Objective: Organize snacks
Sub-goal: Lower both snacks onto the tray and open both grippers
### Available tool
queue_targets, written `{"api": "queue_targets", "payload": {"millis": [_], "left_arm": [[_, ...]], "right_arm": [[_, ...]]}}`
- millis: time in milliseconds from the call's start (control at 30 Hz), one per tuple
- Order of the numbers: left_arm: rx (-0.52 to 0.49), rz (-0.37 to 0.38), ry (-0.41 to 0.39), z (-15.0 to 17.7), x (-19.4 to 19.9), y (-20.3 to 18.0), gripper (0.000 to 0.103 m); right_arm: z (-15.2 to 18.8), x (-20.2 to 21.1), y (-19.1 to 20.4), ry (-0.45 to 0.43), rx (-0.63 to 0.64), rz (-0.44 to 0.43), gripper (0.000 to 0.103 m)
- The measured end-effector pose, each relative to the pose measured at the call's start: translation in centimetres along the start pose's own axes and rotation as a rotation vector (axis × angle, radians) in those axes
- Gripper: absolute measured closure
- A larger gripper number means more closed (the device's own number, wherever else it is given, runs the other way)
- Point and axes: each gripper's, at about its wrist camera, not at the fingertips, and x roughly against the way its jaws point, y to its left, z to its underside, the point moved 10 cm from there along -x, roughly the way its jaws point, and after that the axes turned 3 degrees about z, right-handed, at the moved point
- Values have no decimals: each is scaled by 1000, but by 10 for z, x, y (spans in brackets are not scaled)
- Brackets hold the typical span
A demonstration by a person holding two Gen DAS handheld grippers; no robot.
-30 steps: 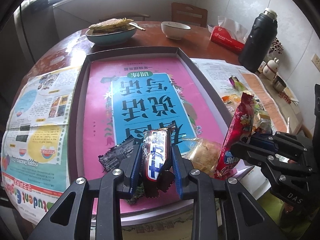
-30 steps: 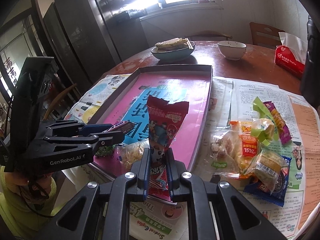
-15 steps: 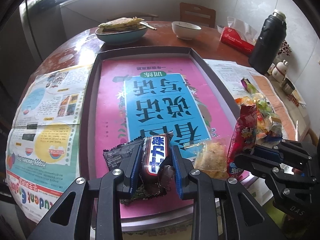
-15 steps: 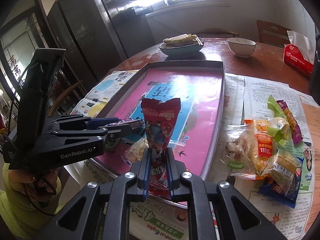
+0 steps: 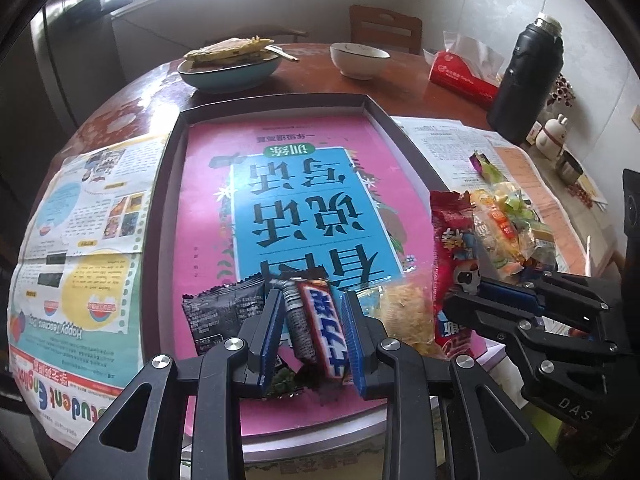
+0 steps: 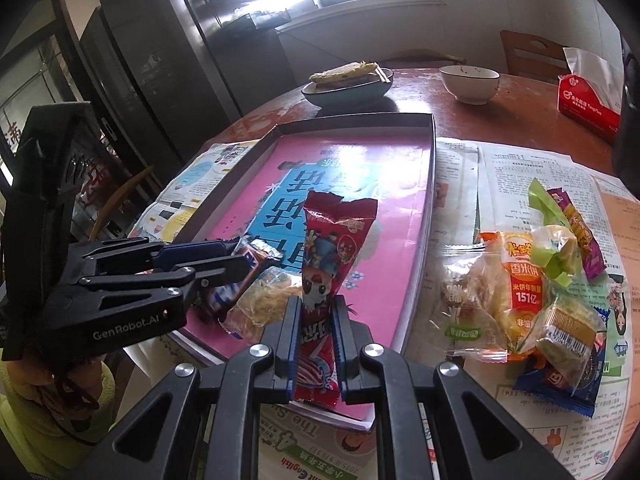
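We have both tongs loaded now. The left tongs (image 5: 310, 332) are pinching a chocolate bar (image 5: 320, 328) by its long sides; the bar's long axis runs fwd along the fingers, tilted a bit, and it hangs low over the near end of the tray (image 5: 404, 148), just above a black wrapper (image 5: 220, 316) that lies on the pink sheet. The right tongs (image 6: 313, 340) are pressed onto the lower part of a red snack pack (image 6: 332, 256), which stands upright with its torn top up, at the near right corner of the tray, beside a clear bag of shredded snack (image 6: 264, 296) that already lies inside.

The relation that matters, in our judgement: both held snacks are over the near edge of the tray, and the free pink area is all ahead, away from us. So the coming move prob. calls for going fwd and down, not sideways. The left tongs are nearer the black wrapper; the right tongs are nearer the pile of loose snacks (image 6: 532, 292) that waits on the newspaper (image 6: 516, 176) on the counter, right of the tray wall, approx. level with the red pack.

The two tongs are close to each other, so a release one after the other looks safer to us.
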Motion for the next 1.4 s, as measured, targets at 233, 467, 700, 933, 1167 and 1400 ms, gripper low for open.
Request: {"api": "queue_targets", "payload": {"millis": [233, 467, 700, 933, 1167, 1400], "left_arm": [[-4, -5, 20, 3, -4, 0, 73], [-5, -3, 10, 1, 0, 1, 73], [-5, 3, -1, 0, 4, 0, 73], [-2, 3, -17, -2, 11, -1, 53], [7, 14, -36, -6, 20, -2, 48], [15, 49, -69, -10, 30, -7, 38]], "right_arm": [[3, -1, 0, 6, -1, -5, 83], [1, 5, 0, -15, 2, 4, 71], [1, 12, 1, -28, 7, 9, 68], [-1, 17, 3, -48, 20, 26, 57], [-5, 21, 0, -65, 15, 44, 52], [-9, 30, 0, -98, 16, 55, 45]]}}
